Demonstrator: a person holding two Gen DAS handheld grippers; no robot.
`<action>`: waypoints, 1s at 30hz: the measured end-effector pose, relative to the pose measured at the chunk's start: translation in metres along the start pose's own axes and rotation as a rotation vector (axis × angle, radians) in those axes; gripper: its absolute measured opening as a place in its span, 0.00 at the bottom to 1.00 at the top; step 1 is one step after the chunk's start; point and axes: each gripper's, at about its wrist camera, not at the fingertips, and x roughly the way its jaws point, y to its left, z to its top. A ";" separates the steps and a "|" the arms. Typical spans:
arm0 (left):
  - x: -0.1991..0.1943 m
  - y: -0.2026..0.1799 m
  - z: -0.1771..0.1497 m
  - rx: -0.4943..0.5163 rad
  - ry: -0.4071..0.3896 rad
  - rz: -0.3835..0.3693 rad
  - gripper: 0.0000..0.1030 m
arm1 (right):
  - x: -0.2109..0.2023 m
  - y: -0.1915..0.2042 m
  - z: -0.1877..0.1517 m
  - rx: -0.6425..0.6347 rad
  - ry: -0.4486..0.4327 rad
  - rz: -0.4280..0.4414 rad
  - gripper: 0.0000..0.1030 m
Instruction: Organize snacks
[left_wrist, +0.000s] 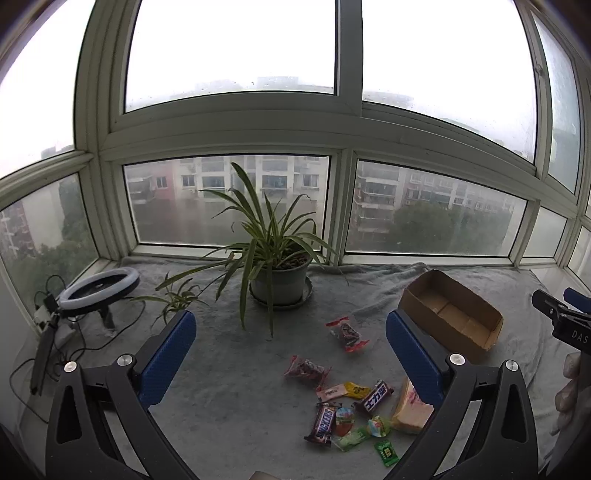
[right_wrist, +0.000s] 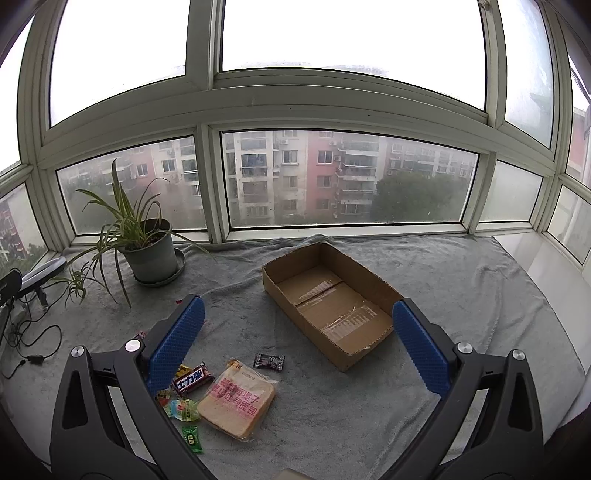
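Both grippers spread wide, nothing between the fingers: left gripper (left_wrist: 291, 339), right gripper (right_wrist: 299, 325). Snacks lie loose on the grey blanket (right_wrist: 461, 280) at lower centre of the left view: Snickers bar (left_wrist: 320, 422), dark bar with white lettering (left_wrist: 376, 398), two red-ended packets (left_wrist: 346, 334), small green sachet (left_wrist: 386, 452). Bread pack (right_wrist: 238, 400) lower centre in the right view, small dark packet (right_wrist: 269, 361) just above it. Empty cardboard box (right_wrist: 328, 295) mid-frame, well apart from the snacks (open blanket between). Potted plant (left_wrist: 279, 275) upper centre, ring light (left_wrist: 99, 288) with cables far left. Window frames (right_wrist: 332, 230) bound the far edge.
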 end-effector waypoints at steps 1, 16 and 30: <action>0.000 0.000 0.000 0.001 -0.001 -0.002 0.99 | 0.000 0.000 -0.001 0.000 -0.001 0.000 1.00; -0.003 -0.003 -0.001 0.004 -0.014 -0.006 0.99 | -0.001 0.001 -0.004 0.001 0.003 0.006 1.00; -0.002 -0.006 -0.001 0.010 -0.016 -0.016 0.99 | -0.001 0.001 -0.010 0.000 0.010 0.006 1.00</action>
